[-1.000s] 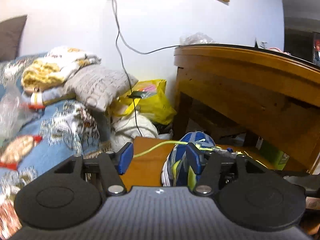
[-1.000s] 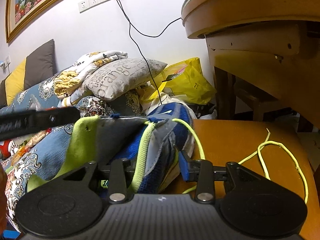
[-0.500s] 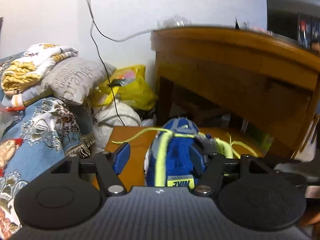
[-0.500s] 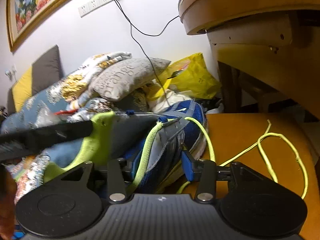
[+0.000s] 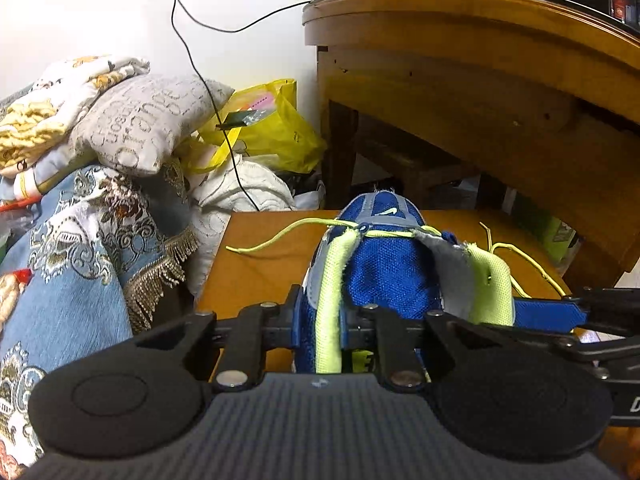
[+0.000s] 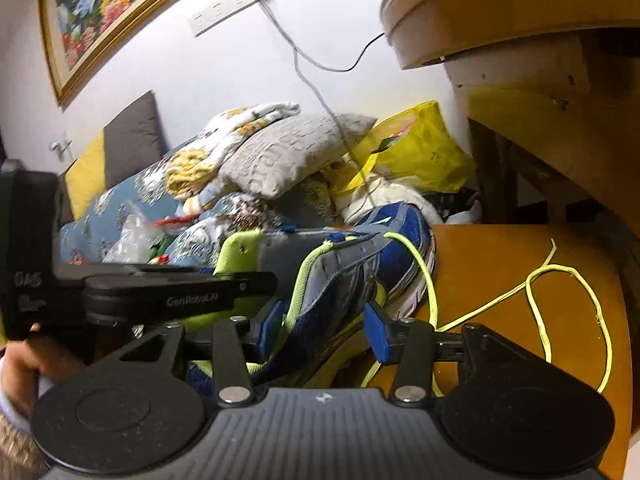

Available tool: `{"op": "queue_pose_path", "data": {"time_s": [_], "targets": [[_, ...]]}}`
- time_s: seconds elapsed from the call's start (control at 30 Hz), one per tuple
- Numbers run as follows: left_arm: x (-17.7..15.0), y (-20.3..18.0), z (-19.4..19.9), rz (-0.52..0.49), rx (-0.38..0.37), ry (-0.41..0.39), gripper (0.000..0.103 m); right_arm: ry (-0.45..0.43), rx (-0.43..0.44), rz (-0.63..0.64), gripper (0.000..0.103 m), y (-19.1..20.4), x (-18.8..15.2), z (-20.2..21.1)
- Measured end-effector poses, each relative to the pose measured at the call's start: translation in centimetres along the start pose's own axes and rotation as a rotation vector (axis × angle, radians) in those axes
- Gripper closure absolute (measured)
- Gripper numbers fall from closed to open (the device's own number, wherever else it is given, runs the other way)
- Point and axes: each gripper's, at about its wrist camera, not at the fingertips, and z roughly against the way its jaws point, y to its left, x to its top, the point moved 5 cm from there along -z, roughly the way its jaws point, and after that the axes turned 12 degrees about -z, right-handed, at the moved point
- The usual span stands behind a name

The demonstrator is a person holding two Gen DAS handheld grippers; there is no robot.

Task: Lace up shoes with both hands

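You are in a home living room: patterned blue sofa [image 6: 132, 204] with cushions at nine o'clock, gold-framed flower painting [image 6: 112, 12] at eleven o'clock, wooden table [image 5: 480, 60] at two o'clock.

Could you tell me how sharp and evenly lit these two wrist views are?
Left wrist view: sharp on the shoe, with the white wall blown out. Right wrist view: the painting and cable are motion-smeared; fisheye bends the table edge.

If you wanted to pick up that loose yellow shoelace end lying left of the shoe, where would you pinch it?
Near the lace tip, coming down from above: that end lies free on the wooden stool, clear of the blue shoe, so the left tool could close across it.
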Motion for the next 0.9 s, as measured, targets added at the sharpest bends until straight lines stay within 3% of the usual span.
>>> {"op": "queue_pose_path", "data": {"time_s": [0.2, 0.3, 0.43, 0.73, 0.9], "targets": [[0.5, 1.3, -0.9, 0.017, -0.015, 0.001, 0.085, 0.088, 0.103, -0.041, 0.056, -0.6, 0.6, 0.6], [0.8, 1.7, -1.2, 0.01, -0.031, 0.006, 0.085, 0.144, 0.126, 0.049, 0.056, -0.3, 0.3, 0.9], [1.0, 1.8, -1.7, -0.017, -0.03, 0.008, 0.085, 0.183, 0.1, 0.154, 0.055, 0.3, -1.5, -0.2], [1.1, 1.8, -1.9, -0.065, -0.044, 0.0, 0.086, 0.21, -0.041, 0.254, 0.068, 0.6, -3.8, -4.5], [1.5, 2.0, -2.4, -0.118, -0.044, -0.024, 0.086, 0.213, -0.055, 0.313, 0.076, 1.3, -4.1, -5.7]]}}
